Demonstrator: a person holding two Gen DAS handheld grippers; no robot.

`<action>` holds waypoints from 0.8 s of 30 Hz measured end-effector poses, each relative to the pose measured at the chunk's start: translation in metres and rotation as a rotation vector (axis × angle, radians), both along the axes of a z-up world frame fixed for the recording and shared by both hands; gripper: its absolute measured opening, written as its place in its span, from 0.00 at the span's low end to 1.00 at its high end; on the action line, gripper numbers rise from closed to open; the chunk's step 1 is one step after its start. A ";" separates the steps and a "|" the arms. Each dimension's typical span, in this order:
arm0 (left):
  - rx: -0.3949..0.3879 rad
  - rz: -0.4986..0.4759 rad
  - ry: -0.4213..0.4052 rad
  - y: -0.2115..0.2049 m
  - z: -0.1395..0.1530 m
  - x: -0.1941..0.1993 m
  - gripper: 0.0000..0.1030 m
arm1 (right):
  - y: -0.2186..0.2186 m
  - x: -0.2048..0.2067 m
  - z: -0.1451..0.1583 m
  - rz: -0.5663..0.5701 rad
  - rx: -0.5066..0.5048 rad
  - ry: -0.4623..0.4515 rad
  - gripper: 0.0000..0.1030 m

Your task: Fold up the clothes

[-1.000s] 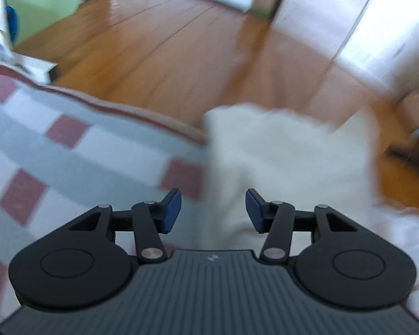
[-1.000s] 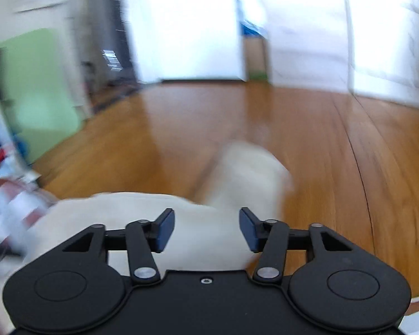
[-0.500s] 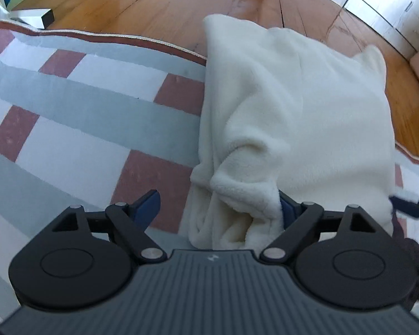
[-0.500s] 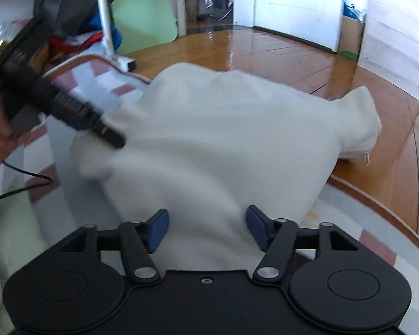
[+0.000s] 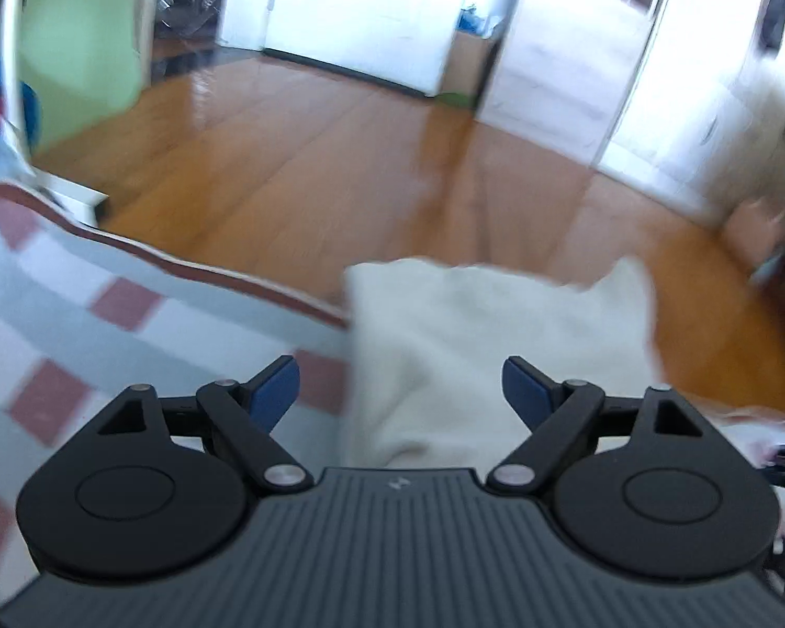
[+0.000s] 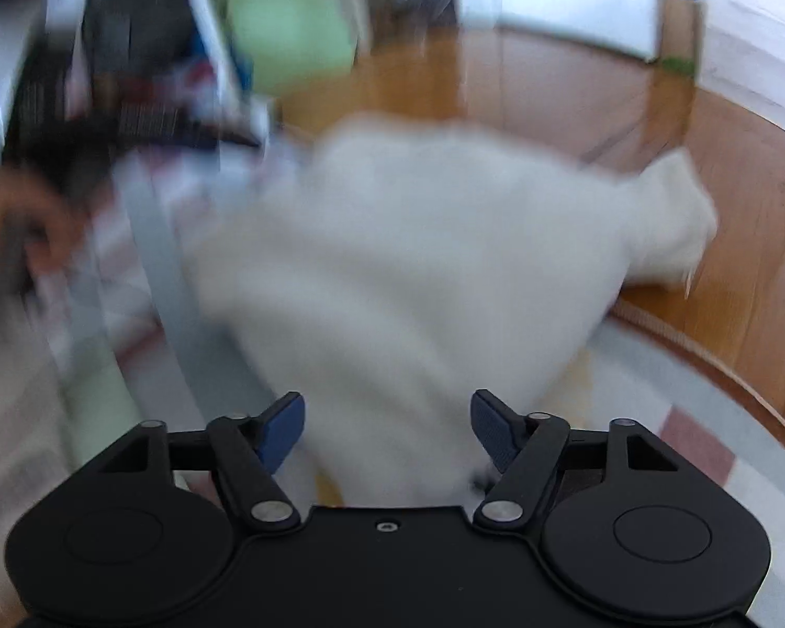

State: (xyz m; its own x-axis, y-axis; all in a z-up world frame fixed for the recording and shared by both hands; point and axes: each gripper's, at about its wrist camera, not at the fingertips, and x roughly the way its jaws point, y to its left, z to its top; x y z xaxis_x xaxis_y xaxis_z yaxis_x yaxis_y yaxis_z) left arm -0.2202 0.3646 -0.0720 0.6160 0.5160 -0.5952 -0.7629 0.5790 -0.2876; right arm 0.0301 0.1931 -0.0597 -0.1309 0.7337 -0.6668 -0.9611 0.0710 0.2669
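A cream fleece garment (image 5: 476, 345) lies in a folded bundle on a checked blanket (image 5: 78, 324), at the blanket's far edge, with one corner spilling over onto the wooden floor (image 5: 340, 157). In the right wrist view the same garment (image 6: 418, 261) fills the middle of the picture, broad and humped, its far corner sticking out over the floorboards.

The left tongs (image 5: 400, 392) stand wide apart with nothing gripped; the fleece lies ahead of and below the blue pads, not pinched by them. The right tongs (image 6: 387, 426) are opening at this moment, and though the garment's near edge shows in the gap between the pads, they do not press on it. So neither pair has hold of the cloth.

Judging from how it lies, the garment has been doubled over at least once and set down: it reads as a compact shape, not a spread-out one. It is not tidy, though. The far corner pokes out, and the surface looks puffy rather than flat. Both views are blurred, so finer creases and edges cannot be made out.

What seems left is to square up that stray corner, perhaps make one more fold, and press the bundle flat. At the left of the right wrist view a hand (image 6: 21, 230) and a dark object beside it show only as smears.
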 end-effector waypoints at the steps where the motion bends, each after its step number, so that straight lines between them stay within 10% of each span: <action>1: -0.040 -0.011 0.009 0.006 -0.006 0.003 0.84 | 0.001 0.013 -0.001 -0.051 0.024 0.069 0.89; 6: -0.291 0.013 0.146 0.036 -0.056 0.011 0.84 | 0.022 0.065 -0.040 -0.325 -0.065 0.295 0.90; 9: -0.573 0.075 -0.058 0.058 -0.090 -0.013 0.84 | 0.028 0.085 -0.061 -0.398 -0.087 0.491 0.90; 12: -0.686 0.081 -0.066 0.065 -0.106 -0.013 0.86 | 0.040 0.097 -0.071 -0.442 -0.105 0.524 0.90; 24: -0.529 0.021 -0.010 0.055 -0.108 0.010 1.00 | 0.078 0.128 -0.096 -0.439 -0.152 0.664 0.93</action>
State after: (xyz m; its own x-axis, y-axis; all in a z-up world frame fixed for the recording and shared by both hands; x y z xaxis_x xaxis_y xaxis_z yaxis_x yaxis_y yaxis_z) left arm -0.2100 0.4200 -0.1804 0.6154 0.1594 -0.7719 -0.7688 0.3374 -0.5432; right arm 0.1582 0.2711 -0.1552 -0.2560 0.7178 -0.6475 -0.4814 0.4862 0.7293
